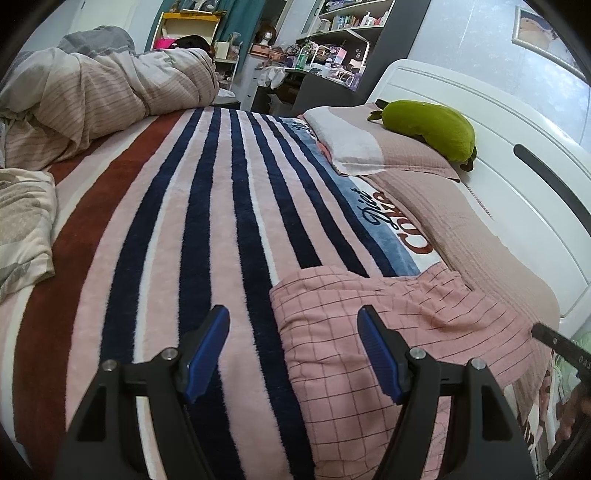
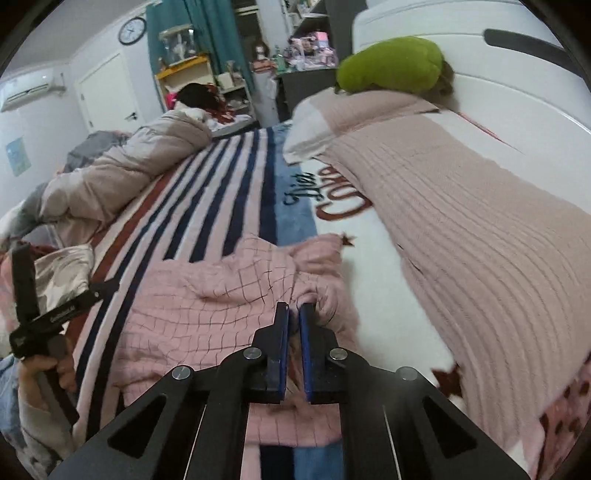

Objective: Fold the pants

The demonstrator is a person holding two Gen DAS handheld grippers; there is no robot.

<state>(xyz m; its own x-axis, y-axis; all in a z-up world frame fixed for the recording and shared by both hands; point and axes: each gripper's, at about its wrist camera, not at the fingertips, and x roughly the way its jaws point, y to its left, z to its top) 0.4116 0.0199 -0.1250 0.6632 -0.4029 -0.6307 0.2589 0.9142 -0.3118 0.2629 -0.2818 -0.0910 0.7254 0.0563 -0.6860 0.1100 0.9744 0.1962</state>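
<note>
My right gripper (image 2: 294, 314) is pinched onto a bunched fold of the pink checked pants (image 2: 207, 306), which lie rumpled on the striped blanket (image 1: 207, 221) just beside the ribbed pink pillow (image 2: 480, 236). My left gripper (image 1: 293, 325) hangs wide open with nothing in it, over the pants' edge.

Cluttered shelves (image 1: 347, 22) — white headboard (image 1: 480, 122)

Pants (image 2: 207, 306) pink with thin dark grid check; blanket (image 1: 207, 229) striped navy, pink, white and rust-red; plush toy (image 1: 432, 129) green; pillow (image 1: 402, 155) dusty pink; gripper pads (image 1: 207, 347) blue.
</note>
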